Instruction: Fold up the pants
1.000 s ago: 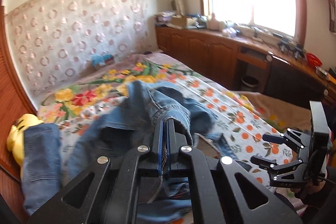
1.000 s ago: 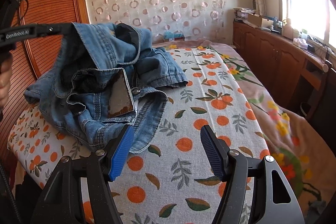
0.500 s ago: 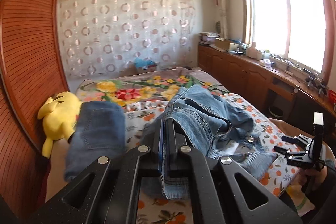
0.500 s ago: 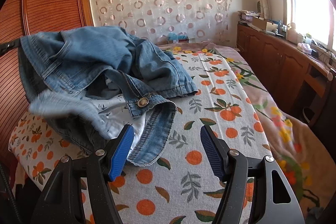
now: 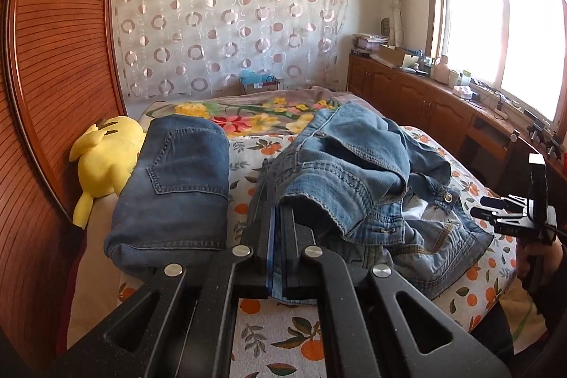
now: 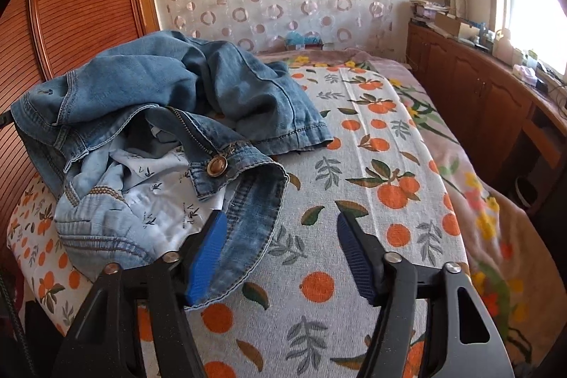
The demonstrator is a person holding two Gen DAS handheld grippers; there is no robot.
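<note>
A crumpled pair of light blue jeans (image 5: 354, 179) lies in a heap on the orange-print bed sheet (image 6: 354, 165). My left gripper (image 5: 278, 218) is shut on a hem of the denim at the heap's left side. In the right wrist view the jeans (image 6: 149, 101) show an open waistband with a brass button (image 6: 217, 165) and white pocket lining. My right gripper (image 6: 281, 222) sits low at the waistband with its jaws closing. The waistband's edge lies between them beside the left blue pad (image 6: 207, 254), and nothing is pinched. The right gripper (image 5: 506, 218) also shows at the bed's right side.
A folded pair of darker jeans (image 5: 177, 186) lies on the bed's left, next to a yellow plush toy (image 5: 102, 158). A wooden slatted wardrobe (image 5: 53, 77) borders the left side. Wooden cabinets (image 6: 478, 87) under the window run along the right.
My left gripper has swung left and lower with the denim, and the raised heap has sunk onto the sheet. The right gripper has moved in to the waistband and its jaws have narrowed.
</note>
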